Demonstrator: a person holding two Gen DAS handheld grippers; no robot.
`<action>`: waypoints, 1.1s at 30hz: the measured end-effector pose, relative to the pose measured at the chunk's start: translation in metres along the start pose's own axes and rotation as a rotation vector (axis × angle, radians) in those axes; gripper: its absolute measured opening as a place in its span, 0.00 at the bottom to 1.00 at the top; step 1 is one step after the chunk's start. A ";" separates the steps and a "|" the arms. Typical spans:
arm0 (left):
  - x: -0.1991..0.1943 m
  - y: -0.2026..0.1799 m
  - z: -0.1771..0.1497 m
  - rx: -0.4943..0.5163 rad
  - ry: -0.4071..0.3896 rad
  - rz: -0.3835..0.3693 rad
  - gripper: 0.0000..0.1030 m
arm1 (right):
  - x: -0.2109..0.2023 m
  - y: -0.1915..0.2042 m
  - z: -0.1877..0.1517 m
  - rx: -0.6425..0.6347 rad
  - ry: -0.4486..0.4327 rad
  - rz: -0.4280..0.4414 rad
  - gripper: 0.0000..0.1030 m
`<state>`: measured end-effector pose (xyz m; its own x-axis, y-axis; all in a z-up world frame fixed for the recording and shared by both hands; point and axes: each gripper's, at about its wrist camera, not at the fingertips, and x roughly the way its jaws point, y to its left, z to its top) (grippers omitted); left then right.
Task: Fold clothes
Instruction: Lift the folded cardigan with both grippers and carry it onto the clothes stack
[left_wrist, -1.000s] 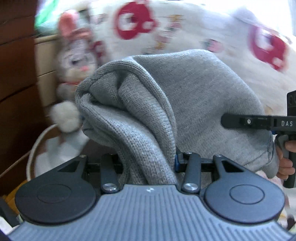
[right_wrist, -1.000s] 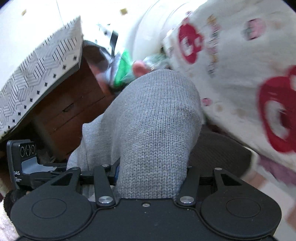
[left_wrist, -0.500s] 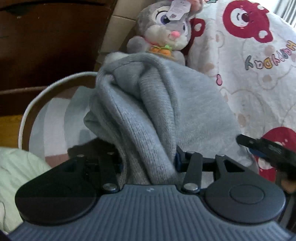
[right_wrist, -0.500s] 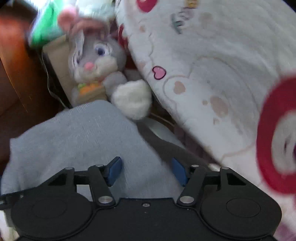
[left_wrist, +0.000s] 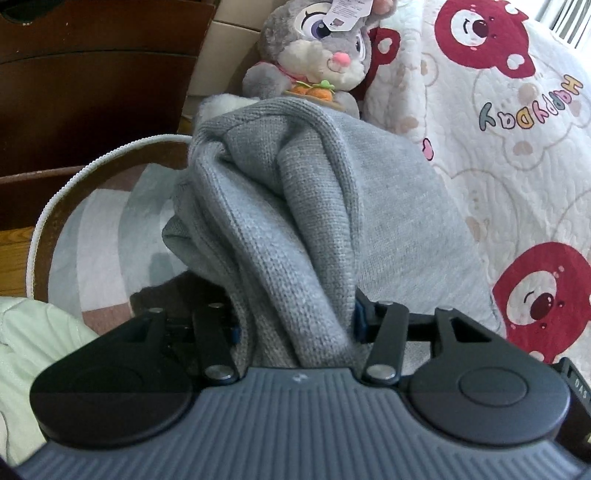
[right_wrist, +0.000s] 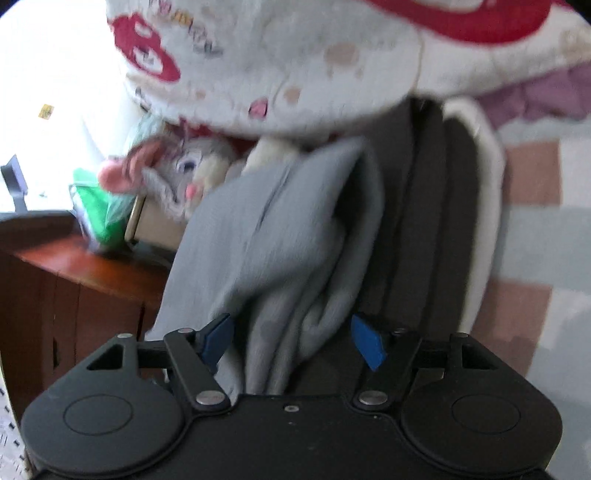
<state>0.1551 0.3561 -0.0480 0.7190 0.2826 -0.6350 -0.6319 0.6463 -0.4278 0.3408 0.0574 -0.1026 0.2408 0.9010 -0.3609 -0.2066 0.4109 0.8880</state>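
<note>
While left tongs (left_wrist: 295, 325) pinch grey sweater (left_wrist: 295, 221), right tongs (right_wrist: 291, 339) gape.

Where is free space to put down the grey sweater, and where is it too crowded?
Bare striped rug lies left of the grey sweater, bordered by the white piping rim and the wooden drawers. It is crowded ahead: the plush rabbit and the bear quilt press close. The left tongs grip the sweater; the right tongs are open around it.

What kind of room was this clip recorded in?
Most likely a bedroom, perhaps a child's: a bear-print quilt, a plush bunny propped beside it, and dark wooden drawers. The left hand-held gripper holds a grey knit sweater.
</note>
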 end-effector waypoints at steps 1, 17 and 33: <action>-0.001 0.000 -0.001 0.004 -0.002 0.002 0.49 | 0.005 0.000 -0.003 0.022 0.014 0.008 0.73; -0.041 -0.077 -0.016 0.449 -0.143 0.037 0.39 | 0.033 0.033 -0.005 -0.197 -0.198 0.009 0.35; -0.082 -0.030 -0.058 0.230 0.043 -0.056 0.47 | -0.007 0.008 -0.011 -0.315 -0.144 0.006 0.36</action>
<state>0.0979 0.2728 -0.0202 0.7346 0.2147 -0.6436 -0.5055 0.8059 -0.3081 0.3270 0.0559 -0.0960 0.3657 0.8836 -0.2924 -0.4858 0.4492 0.7499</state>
